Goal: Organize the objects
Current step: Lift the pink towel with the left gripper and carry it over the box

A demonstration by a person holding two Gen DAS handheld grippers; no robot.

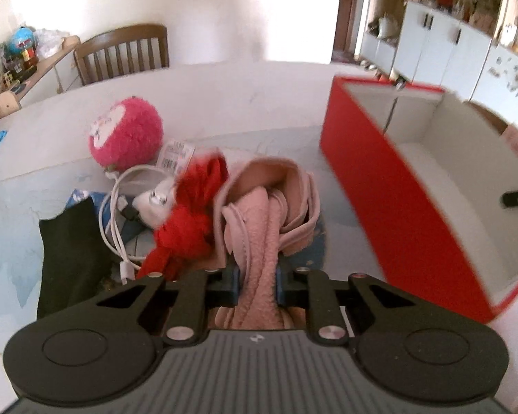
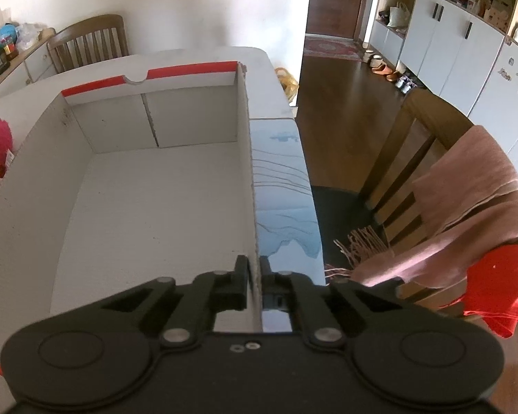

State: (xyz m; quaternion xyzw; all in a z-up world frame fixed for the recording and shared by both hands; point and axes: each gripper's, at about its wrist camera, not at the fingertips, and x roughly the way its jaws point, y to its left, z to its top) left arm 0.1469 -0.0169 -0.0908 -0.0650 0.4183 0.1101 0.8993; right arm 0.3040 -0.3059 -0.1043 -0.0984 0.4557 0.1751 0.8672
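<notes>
My left gripper (image 1: 258,284) is shut on a pink fleece garment (image 1: 259,234), which drapes forward over a pile on the table. The pile holds a red cloth (image 1: 190,214), a white cable (image 1: 115,227), a black cloth (image 1: 72,258) and a pink plush ball (image 1: 126,134). A red box (image 1: 390,200) with a white inside stands open to the right. My right gripper (image 2: 254,276) is shut on the right wall of that box (image 2: 248,158). The box inside looks bare in the right wrist view.
A wooden chair (image 1: 122,51) stands behind the table (image 1: 224,96). Another chair (image 2: 411,158) at the right carries a pink scarf (image 2: 466,214) and a red cloth (image 2: 500,286). White cabinets (image 2: 445,45) line the far right wall.
</notes>
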